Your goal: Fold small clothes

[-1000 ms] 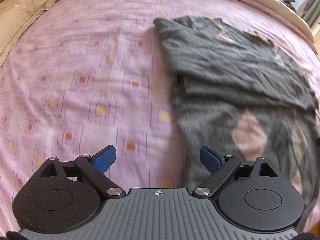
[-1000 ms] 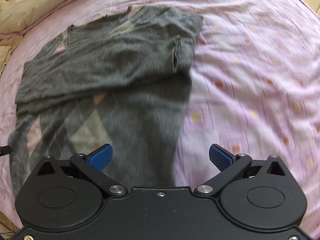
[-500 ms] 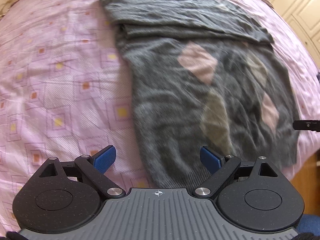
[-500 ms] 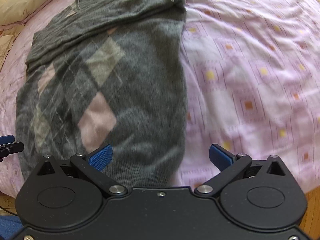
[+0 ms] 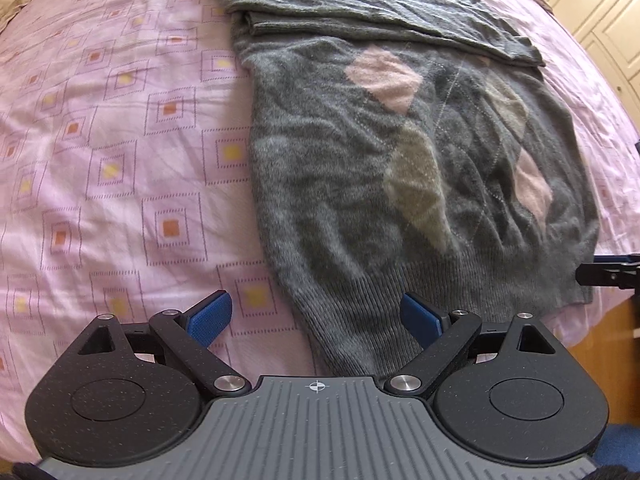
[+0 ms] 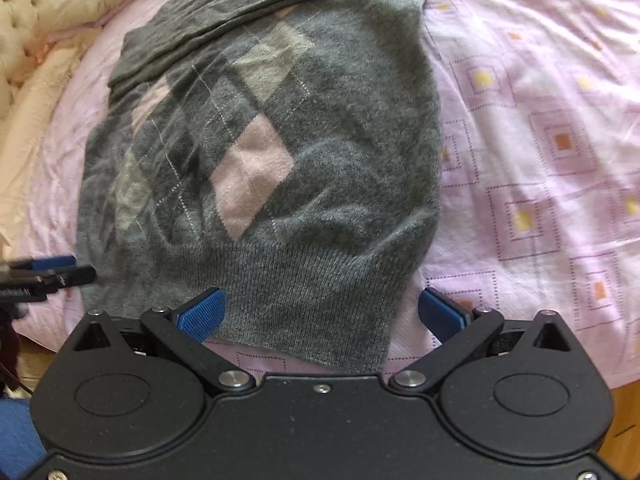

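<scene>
A grey argyle sweater [image 5: 360, 168] with pink and olive diamonds lies flat on the pink patterned bedsheet [image 5: 120, 140], its sleeves folded across the top. My left gripper [image 5: 316, 316] is open above the sweater's near left hem corner. My right gripper [image 6: 322, 310] is open over the ribbed hem [image 6: 304, 280] at the sweater's right corner. Each gripper's tip also shows at the edge of the other view: the right gripper [image 5: 608, 270] and the left gripper [image 6: 48, 270]. Neither holds cloth.
A cream duvet [image 6: 44, 40] is bunched along the bed's far left side. The bed's near edge drops to a wooden floor [image 5: 600, 344]. Cream cabinet doors [image 5: 600, 8] stand at the far right.
Both grippers have pulled back from the folded sleeves toward the sweater's bottom hem at the near edge of the bed. Both stayed open.
</scene>
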`<state>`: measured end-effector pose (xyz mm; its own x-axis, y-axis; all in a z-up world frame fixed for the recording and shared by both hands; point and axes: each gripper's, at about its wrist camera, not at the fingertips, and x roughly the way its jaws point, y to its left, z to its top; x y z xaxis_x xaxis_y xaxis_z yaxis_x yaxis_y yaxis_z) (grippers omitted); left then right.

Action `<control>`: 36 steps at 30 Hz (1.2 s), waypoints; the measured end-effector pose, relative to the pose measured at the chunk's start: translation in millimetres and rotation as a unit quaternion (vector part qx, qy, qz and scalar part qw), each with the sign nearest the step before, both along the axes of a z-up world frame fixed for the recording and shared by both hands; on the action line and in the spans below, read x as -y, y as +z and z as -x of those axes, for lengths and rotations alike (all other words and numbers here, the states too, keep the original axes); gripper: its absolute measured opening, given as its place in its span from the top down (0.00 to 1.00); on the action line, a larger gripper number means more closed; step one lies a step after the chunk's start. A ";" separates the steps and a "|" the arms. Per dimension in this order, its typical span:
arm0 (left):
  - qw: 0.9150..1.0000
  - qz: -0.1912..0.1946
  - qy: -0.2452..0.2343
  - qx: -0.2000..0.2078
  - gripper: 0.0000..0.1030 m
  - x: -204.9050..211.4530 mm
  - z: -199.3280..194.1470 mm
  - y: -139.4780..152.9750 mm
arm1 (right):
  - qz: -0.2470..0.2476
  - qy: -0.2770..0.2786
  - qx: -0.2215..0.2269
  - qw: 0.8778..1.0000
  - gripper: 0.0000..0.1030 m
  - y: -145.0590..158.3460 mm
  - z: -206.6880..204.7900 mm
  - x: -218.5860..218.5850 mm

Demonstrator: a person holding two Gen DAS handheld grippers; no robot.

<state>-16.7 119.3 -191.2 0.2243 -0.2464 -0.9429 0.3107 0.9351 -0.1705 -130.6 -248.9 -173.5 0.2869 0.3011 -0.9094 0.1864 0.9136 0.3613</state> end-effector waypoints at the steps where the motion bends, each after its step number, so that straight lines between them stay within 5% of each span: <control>1: 1.000 -0.005 0.003 -0.002 0.11 0.1 1.8 1.0 | -0.012 -0.007 0.006 1.000 0.00 -1.6 0.4 4.3; 15: 0.998 -0.024 0.055 0.011 0.11 14.4 29.9 12.0 | -0.130 -0.013 0.075 0.989 0.00 -9.6 15.8 43.0; 30: 0.996 -0.022 0.086 0.017 0.13 24.8 32.6 8.6 | -0.139 0.047 0.084 0.986 0.00 -10.3 16.0 46.4; 36: 0.996 -0.012 0.086 0.014 0.22 21.8 31.7 0.9 | -0.120 0.066 0.084 0.987 0.00 -8.2 15.7 40.3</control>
<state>-48.4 97.6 -190.4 0.2882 -0.1801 -0.9405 0.1494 0.9786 -0.1416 -146.3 -289.2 -181.7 0.3713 0.5467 -0.7505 -0.0095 0.8105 0.5856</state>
